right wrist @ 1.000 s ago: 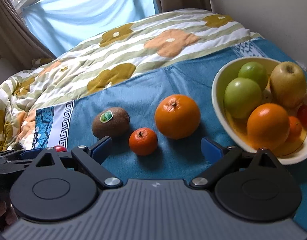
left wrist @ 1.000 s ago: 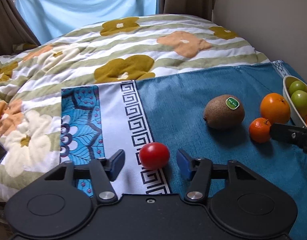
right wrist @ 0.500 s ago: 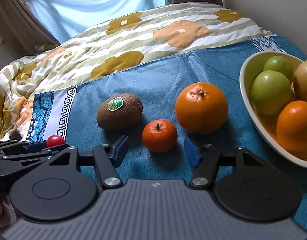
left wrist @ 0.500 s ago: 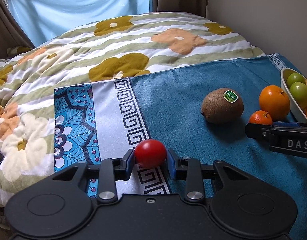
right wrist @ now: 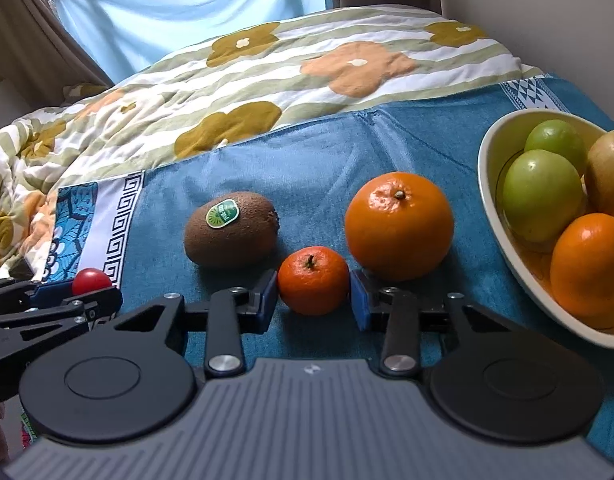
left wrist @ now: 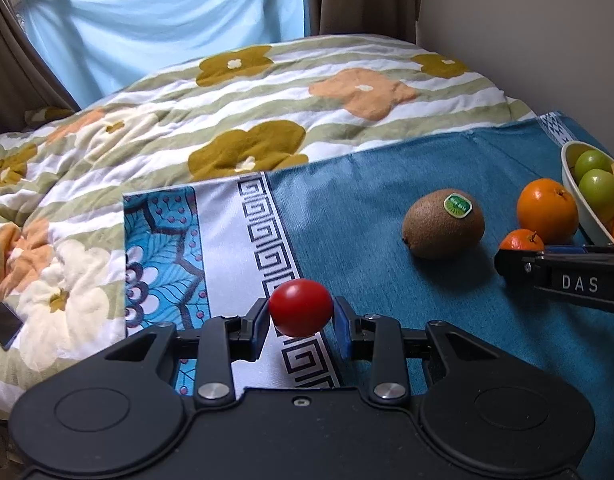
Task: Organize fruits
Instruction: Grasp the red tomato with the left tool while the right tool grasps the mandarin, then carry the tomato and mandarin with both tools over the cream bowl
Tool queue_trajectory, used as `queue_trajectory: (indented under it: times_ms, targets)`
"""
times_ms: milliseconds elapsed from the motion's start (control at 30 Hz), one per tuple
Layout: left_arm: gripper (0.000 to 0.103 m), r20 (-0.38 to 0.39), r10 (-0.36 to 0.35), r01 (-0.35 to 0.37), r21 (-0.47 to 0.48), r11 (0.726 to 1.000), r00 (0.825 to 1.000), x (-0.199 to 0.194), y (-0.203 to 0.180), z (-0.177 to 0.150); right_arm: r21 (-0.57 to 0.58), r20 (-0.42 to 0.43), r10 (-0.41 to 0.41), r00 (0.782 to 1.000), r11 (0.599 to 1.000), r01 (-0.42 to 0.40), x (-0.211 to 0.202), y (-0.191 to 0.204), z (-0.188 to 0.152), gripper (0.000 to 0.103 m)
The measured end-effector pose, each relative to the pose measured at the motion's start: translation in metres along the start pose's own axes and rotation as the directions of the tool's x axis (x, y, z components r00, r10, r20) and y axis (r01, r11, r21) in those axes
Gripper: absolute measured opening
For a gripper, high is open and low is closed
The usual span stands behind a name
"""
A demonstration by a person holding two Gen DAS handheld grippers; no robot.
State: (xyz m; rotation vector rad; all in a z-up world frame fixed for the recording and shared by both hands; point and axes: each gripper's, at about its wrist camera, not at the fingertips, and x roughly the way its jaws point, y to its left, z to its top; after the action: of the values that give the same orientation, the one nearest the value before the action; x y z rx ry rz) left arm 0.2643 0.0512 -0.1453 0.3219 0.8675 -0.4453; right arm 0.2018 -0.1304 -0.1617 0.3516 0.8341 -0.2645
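My left gripper (left wrist: 301, 322) is shut on a small red tomato (left wrist: 301, 307), held just above the patterned cloth; it also shows at the left of the right wrist view (right wrist: 91, 281). My right gripper (right wrist: 313, 300) has its blue pads on either side of a small mandarin (right wrist: 313, 280) on the blue cloth, touching or nearly touching it. A kiwi (right wrist: 231, 229) with a green sticker and a large orange (right wrist: 399, 226) lie just beyond. A cream bowl (right wrist: 492, 208) at the right holds green apples, a yellow apple and an orange.
The blue cloth (left wrist: 359, 200) lies on a bed with a flowered striped duvet (left wrist: 227, 92). A wall is close at the right, a curtained window at the back. A dark phone (left wrist: 3, 326) lies at the bed's left edge.
My left gripper shut on the tomato and lifted it slightly. My right gripper moved forward and left and narrowed around the mandarin.
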Motion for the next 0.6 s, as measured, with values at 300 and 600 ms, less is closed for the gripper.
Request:
queue_trajectory:
  times_ms: [300,600]
  targets:
    - [0.037,0.042,0.031,-0.031,-0.022,0.999,0.999,-0.034,-0.015,0.004,-0.029,0.026,0.051,0.998,0.998,-0.05,-0.033,-0.008,0.005,0.053]
    - [0.037,0.094,0.069,-0.064,-0.057,0.996,0.993,-0.083,-0.049,0.008,-0.061,0.067,0.098,0.993,0.994,-0.094,-0.079,-0.034,0.015,0.053]
